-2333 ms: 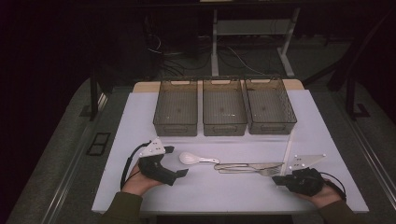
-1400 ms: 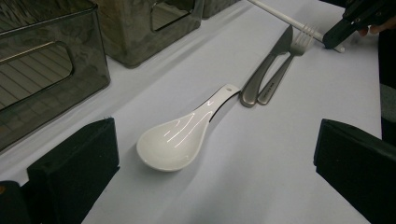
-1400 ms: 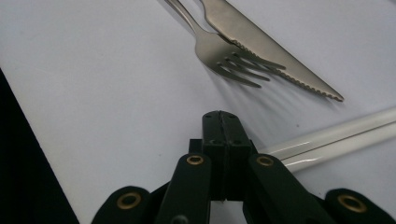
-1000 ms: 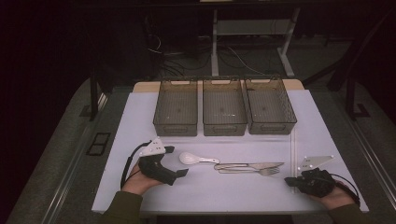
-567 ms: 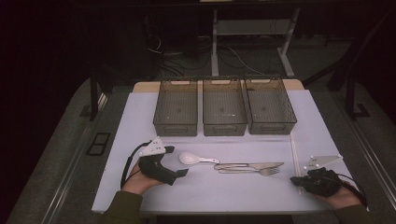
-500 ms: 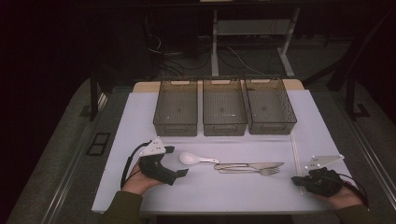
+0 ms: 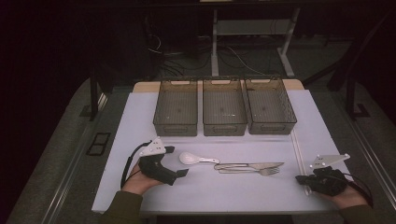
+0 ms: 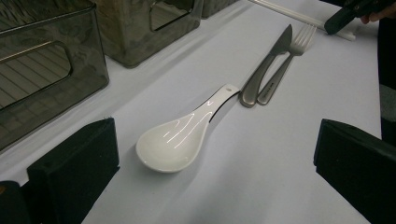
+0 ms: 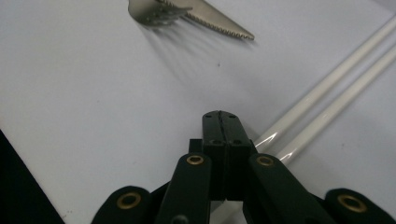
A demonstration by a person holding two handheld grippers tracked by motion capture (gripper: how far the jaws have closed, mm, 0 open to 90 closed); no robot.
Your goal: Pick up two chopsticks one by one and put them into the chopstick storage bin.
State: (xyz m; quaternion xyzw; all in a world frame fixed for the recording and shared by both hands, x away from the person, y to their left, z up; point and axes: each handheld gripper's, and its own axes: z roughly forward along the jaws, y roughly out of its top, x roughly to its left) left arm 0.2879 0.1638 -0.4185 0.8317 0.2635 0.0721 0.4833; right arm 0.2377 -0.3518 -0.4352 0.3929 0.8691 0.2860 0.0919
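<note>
My left gripper (image 7: 176, 161) rests on the white table at the front left, its jaws wide open. Just ahead of the left gripper (image 8: 215, 161) lies a white ceramic spoon (image 8: 180, 140), bowl toward me, also visible from above as the spoon (image 7: 194, 158). A steel knife (image 7: 250, 165) and fork (image 7: 264, 171) lie side by side to its right; knife (image 8: 266, 63) and fork (image 8: 287, 58) sit beyond the spoon's handle. My right gripper (image 7: 301, 178) is at the front right, shut with nothing in it. Its tip (image 9: 221, 115) sits beside the near end of two white chopsticks (image 9: 322, 100).
Three grey see-through bins (image 7: 176, 108) (image 7: 223, 108) (image 7: 271, 107) stand in a row across the back of the table. The chopsticks (image 7: 297, 154) run along the right side. The table's front edge is close behind both hands.
My right gripper has slid to the right, away from the fork's end, over to the near end of the chopsticks. The left gripper and the cutlery have stayed put.
</note>
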